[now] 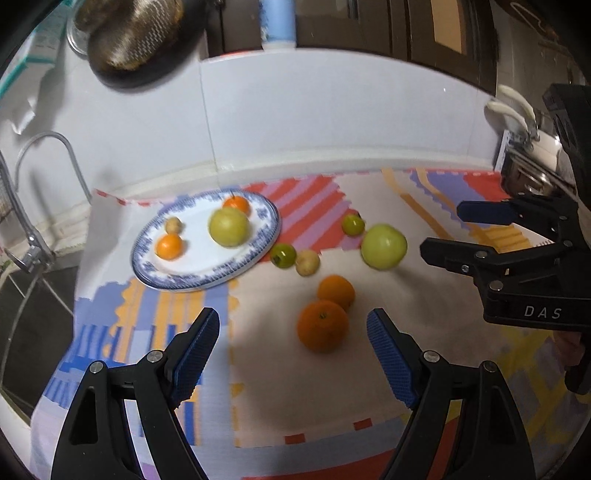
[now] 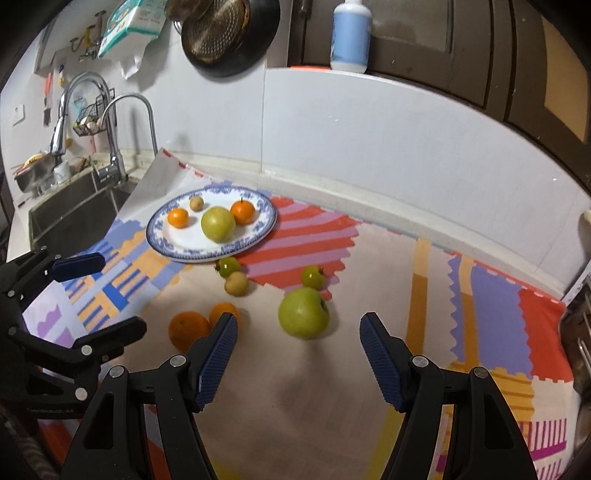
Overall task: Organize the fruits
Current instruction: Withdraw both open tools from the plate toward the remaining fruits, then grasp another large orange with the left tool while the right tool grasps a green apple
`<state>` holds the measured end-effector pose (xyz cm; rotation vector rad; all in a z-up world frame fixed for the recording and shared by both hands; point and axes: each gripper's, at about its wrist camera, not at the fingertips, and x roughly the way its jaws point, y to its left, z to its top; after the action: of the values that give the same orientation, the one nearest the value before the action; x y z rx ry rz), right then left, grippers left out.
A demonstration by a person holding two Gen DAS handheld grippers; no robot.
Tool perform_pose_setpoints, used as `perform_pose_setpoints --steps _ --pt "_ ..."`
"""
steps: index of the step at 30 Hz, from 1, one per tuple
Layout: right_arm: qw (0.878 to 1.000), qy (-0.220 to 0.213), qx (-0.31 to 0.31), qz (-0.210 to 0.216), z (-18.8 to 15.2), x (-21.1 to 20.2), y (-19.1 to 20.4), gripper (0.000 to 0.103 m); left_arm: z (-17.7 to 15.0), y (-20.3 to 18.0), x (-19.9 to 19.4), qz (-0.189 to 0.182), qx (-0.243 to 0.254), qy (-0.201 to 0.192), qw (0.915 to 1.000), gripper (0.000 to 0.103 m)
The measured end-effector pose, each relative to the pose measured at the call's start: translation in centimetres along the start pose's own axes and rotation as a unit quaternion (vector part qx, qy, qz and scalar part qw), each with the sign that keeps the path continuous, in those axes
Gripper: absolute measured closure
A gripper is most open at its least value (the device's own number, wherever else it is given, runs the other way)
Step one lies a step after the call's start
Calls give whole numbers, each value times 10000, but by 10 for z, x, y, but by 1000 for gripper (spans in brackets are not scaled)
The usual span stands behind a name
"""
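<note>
A blue-rimmed white plate [image 1: 255,254] [image 2: 264,230] holds a green apple [image 1: 228,226] [image 2: 218,223], two small oranges and a small tan fruit. Loose on the patterned cloth lie a second green apple [image 1: 383,246] [image 2: 303,313], two oranges [image 1: 323,325] [image 2: 188,330], two small green fruits [image 1: 283,255] [image 2: 312,276] and a tan fruit [image 1: 307,263] [image 2: 236,283]. My left gripper [image 1: 293,332] is open and empty, just before the near orange. My right gripper [image 2: 298,334] is open and empty, just before the loose apple; it also shows in the left wrist view [image 1: 439,230].
A sink [image 2: 74,214] with a curved tap [image 2: 129,133] lies left of the cloth. A white tiled wall [image 2: 369,147] runs behind. A pan and strainer [image 2: 229,33] hang above, and a blue bottle [image 2: 351,33] stands on the ledge. A rack [image 1: 524,162] is at the right.
</note>
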<state>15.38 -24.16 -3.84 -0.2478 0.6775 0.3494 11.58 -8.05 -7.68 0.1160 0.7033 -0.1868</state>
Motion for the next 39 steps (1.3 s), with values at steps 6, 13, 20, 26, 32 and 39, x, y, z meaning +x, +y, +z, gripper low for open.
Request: perform_pose_setpoints --steps 6,13,20,26,32,39 --pt "9992 272 182 234 -7 28 -10 34 -4 -4 27 -197 -20 351 9992 28" --pt "9976 414 309 462 -6 52 -15 36 -4 -6 44 -348 -27 489 9982 36" --pt "9964 509 399 546 -4 72 -20 40 -2 -7 54 -465 -43 584 9972 49" --pt "9959 564 424 569 -2 83 -23 41 -2 -7 60 -560 -72 675 9961 57" --pt "9955 642 438 550 1 92 -24 43 -2 -6 58 -640 -69 688 9955 61" --pt "9948 704 479 561 1 97 -25 50 12 1 51 -412 -153 535 9976 61"
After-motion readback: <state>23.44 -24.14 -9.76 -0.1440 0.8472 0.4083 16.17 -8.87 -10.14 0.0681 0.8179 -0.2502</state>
